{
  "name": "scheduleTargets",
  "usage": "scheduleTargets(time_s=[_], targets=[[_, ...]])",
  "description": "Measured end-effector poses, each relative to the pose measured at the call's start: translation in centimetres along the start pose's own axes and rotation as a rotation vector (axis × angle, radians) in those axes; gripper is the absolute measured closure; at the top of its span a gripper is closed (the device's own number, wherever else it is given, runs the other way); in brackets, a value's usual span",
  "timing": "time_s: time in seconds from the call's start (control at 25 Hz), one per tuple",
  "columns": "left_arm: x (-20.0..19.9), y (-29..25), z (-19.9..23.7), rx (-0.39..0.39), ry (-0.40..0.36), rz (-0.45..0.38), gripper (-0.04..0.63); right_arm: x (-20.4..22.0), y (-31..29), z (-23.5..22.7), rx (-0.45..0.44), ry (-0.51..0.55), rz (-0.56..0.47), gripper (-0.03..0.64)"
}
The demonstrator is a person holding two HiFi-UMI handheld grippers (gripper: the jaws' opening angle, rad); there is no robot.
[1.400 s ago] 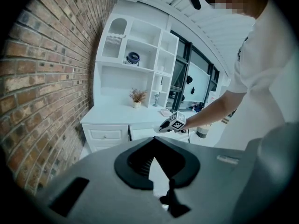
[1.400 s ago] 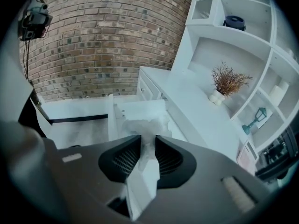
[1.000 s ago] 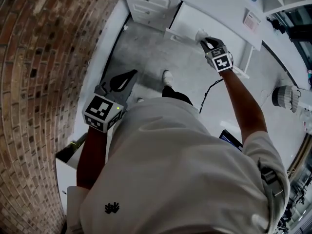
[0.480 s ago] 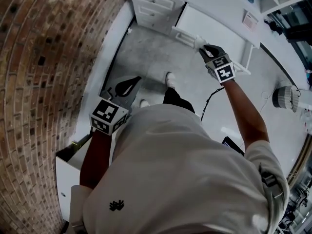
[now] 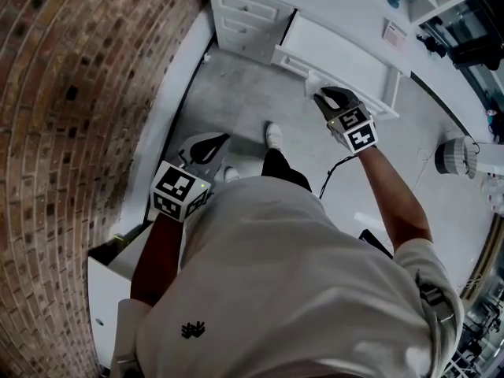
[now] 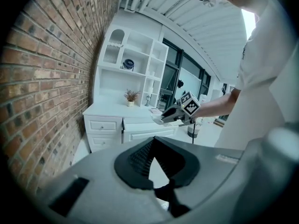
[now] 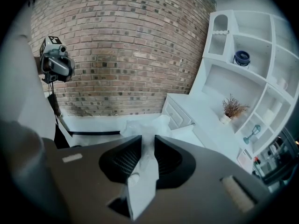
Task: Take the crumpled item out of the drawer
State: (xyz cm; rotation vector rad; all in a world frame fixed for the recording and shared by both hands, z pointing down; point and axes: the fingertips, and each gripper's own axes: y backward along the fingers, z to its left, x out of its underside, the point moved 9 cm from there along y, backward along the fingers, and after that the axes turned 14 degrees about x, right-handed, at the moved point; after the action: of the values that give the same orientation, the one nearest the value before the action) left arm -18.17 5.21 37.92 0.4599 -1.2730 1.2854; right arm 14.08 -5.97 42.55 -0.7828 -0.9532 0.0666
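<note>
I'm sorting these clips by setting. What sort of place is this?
Probably a home-style room, perhaps a staged one: a brick wall, a white drawer unit, and white shelves holding a small plant.

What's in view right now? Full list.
crumpled item: 1, white, between the right gripper's jaws
drawer: 1, white, pulled open
cabinet: 1, white, beside the drawer
brick wall: 1, red-brown, on the person's left
shelf unit: 1, white, above the counter
bowl: 1, dark blue, on a shelf
plant: 1, brown, on the counter
shirt: 1, white, on the person
left gripper: 1, grey-black, shut, empty
right gripper: 1, grey-black, shut on the crumpled item
</note>
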Motion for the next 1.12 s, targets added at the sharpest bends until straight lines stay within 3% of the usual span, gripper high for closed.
scheduleTargets(time_s=[1.12], targets=[[4.6,5.1,-2.1,0.004,-0.004,0.013,0.589,-2.4,5.2,7.5,-0.03,-0.01,-0.021,0.526]])
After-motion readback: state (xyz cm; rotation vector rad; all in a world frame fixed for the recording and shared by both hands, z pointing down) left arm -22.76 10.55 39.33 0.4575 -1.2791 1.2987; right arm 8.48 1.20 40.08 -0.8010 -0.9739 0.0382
